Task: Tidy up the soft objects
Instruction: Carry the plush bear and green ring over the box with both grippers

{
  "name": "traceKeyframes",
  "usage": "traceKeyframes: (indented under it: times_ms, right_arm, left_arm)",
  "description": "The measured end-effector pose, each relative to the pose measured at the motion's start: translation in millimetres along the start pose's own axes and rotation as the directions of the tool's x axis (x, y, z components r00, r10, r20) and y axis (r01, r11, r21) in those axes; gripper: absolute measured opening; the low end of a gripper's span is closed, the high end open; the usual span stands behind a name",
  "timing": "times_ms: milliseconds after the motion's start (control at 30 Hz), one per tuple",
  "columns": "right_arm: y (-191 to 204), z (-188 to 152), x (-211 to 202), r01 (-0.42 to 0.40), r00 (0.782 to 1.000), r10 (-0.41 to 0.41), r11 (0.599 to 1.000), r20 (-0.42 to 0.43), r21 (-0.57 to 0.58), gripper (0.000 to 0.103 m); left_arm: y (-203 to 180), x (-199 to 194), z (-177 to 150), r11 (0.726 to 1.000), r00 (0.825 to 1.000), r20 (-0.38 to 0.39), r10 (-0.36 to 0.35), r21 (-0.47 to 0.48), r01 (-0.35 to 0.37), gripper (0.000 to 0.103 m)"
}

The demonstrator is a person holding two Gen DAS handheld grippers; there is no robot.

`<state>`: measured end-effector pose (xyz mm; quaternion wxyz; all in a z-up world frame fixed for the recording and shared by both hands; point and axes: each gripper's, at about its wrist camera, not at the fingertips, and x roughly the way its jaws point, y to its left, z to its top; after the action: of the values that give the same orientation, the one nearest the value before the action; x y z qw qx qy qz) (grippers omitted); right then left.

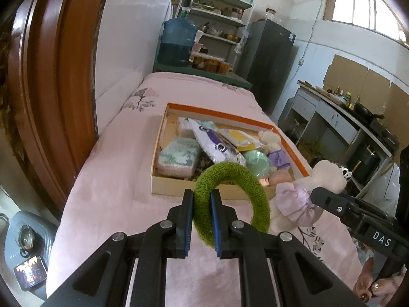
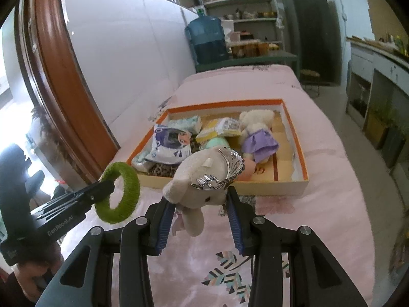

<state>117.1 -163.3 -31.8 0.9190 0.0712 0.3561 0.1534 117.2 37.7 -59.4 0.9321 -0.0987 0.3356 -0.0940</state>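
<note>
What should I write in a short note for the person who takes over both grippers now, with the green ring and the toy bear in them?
Left gripper: shut on the green ring, held above the pink cover.
Right gripper: shut on the toy bear with the silver crown, also in the air.
Orange-rimmed box: already holds a bear in a purple dress, packets and a mint round thing.
Done: most soft things are in the box.
Left: put the ring and the bear into the box, then release.
</note>
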Motion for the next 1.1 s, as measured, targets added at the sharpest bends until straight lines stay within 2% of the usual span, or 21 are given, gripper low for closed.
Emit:
traceKeyframes:
  times_ms: [1100]
  right_arm:
    - [-1, 32, -27, 0.074, 0.991, -0.067, 0.995, 0.115, -0.06, 0.041]
  left_arm:
    - [-34, -8, 51, 0.996, 0.993, 0.104, -0.053, 0.072, 0.046, 0.014]
